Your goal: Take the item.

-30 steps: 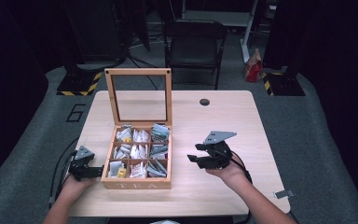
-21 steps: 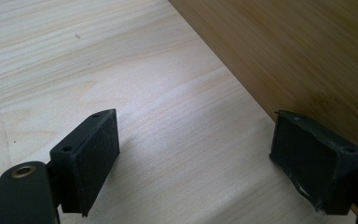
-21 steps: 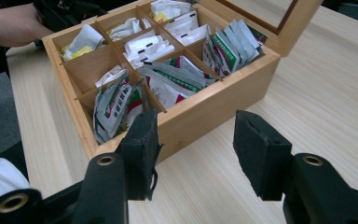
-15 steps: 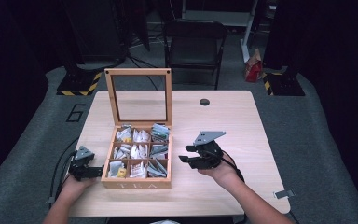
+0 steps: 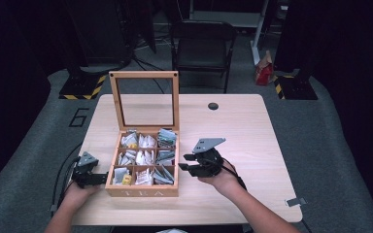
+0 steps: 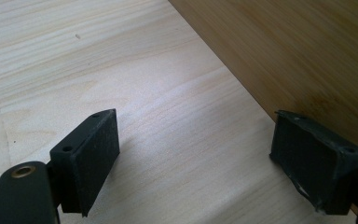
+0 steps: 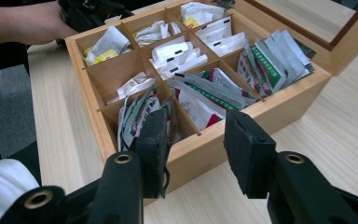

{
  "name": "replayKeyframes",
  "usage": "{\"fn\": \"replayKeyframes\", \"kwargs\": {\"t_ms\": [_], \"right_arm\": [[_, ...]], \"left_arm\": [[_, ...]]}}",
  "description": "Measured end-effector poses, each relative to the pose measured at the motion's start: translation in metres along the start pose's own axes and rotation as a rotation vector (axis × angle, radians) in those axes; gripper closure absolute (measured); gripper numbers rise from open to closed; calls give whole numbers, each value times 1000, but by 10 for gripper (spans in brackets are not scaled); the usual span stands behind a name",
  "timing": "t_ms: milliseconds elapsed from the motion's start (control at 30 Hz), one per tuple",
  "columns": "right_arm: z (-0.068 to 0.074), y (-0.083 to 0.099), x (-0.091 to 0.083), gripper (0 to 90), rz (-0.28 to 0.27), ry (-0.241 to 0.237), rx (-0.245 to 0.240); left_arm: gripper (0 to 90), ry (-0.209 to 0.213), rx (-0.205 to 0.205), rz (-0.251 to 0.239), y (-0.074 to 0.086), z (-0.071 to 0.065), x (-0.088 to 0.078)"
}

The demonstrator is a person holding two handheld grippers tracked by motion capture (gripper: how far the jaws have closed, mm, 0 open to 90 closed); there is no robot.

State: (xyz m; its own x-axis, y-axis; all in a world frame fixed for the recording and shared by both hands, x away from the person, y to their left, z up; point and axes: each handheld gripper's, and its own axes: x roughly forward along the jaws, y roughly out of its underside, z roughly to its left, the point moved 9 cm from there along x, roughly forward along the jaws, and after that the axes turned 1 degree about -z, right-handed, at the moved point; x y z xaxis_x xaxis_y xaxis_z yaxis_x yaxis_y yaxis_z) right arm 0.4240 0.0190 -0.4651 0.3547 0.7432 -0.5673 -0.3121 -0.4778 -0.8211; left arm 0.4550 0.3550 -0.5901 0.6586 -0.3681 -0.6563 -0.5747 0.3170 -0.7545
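Tea box cut off by the frame's edge.

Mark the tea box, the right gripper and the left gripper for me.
tea box (image 5: 143, 192), high view, lettered front wall.
right gripper (image 7: 196, 140), right gripper view, between its fingertips.
left gripper (image 6: 196, 156), left gripper view, between its fingertips.

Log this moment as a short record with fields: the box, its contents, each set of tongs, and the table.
box: wooden tea box, lid standing open, upright
contents: tea packets in divided compartments; one compartment nearly bare
left tongs: jaws apart, nothing between them, low over the table beside the box's outer wall
right tongs: jaws have just been closing, nothing gripped, aimed at the box's near wall and the packets behind it
table: pale wood, small dark round spot near the far edge
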Motion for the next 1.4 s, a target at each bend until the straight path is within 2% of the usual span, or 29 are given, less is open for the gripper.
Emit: {"fn": "replayKeyframes", "kwargs": {"t_ms": [200,333,767,867,1067,1267,1400], "right_arm": [[9,4,8,645,15,-15,-16],[14,7,14,674,20,-43,-33],[28,15,25,717,40,-86,-36],[28,16,27,721,40,-92,-46],[30,18,31,721,44,-95,-27],[29,17,38,734,46,-92,-43],[28,17,42,751,51,-89,-35]], "left_arm": [[149,0,1,0,0,0,0],[149,0,0,0,0,0,0],[149,0,0,0,0,0,0],[150,0,0,0,0,0,0],[149,0,0,0,0,0,0],[149,0,0,0,0,0,0],[149,0,0,0,0,0,0]]}}
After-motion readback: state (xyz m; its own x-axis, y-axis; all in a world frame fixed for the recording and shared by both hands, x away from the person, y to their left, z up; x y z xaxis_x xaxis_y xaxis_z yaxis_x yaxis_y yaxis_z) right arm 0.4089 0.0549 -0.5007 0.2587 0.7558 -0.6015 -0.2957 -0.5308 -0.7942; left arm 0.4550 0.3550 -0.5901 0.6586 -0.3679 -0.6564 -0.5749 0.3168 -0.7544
